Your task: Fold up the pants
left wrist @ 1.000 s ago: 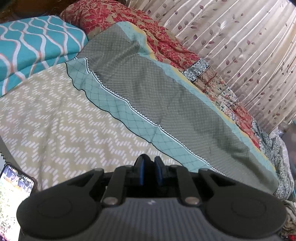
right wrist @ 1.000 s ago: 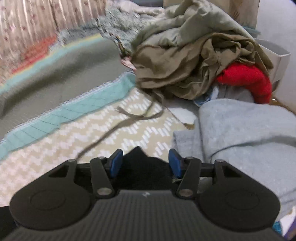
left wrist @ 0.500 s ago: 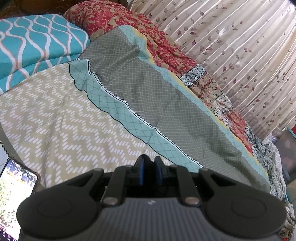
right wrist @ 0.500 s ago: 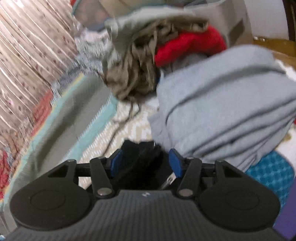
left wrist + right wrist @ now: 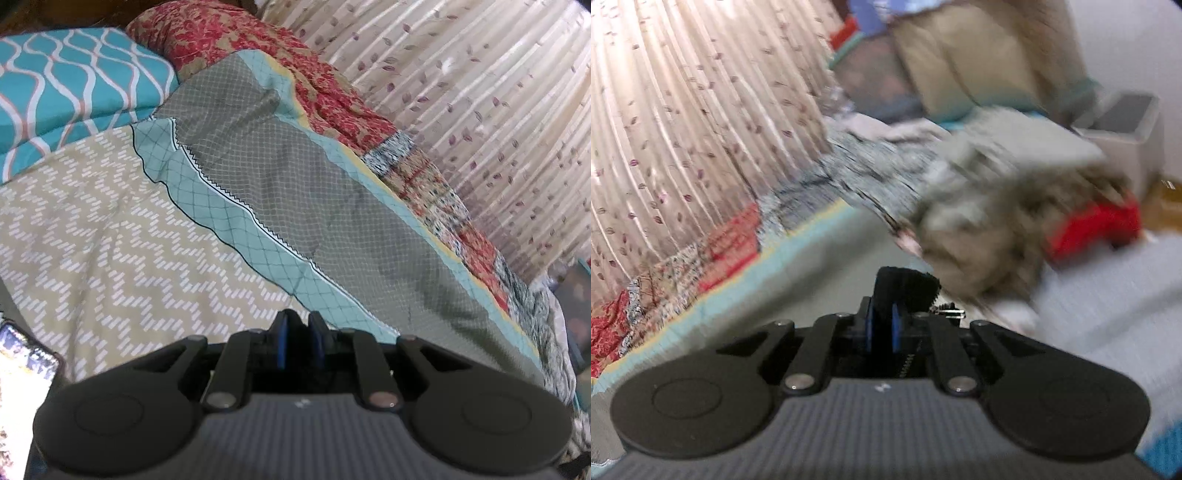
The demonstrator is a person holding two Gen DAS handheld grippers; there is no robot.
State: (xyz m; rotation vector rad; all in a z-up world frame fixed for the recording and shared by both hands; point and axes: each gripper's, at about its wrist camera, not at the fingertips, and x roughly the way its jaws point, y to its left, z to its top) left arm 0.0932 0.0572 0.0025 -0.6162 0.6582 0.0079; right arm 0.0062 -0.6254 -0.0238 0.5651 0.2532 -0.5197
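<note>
The right gripper (image 5: 882, 325) is closing, a fold of the black pants (image 5: 905, 286) pinched between its blue pads, lifted above the bedspread (image 5: 110, 266). The left gripper (image 5: 298, 338) is pressed together, empty, over the same bedspread. Pickup is judged under way; next, the pants must be spread flat there.

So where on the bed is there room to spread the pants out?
The zigzag sheet is bare between the teal pillow, the phone and the teal stripe. It's crowded by the olive clothes heap and grey blanket.
</note>
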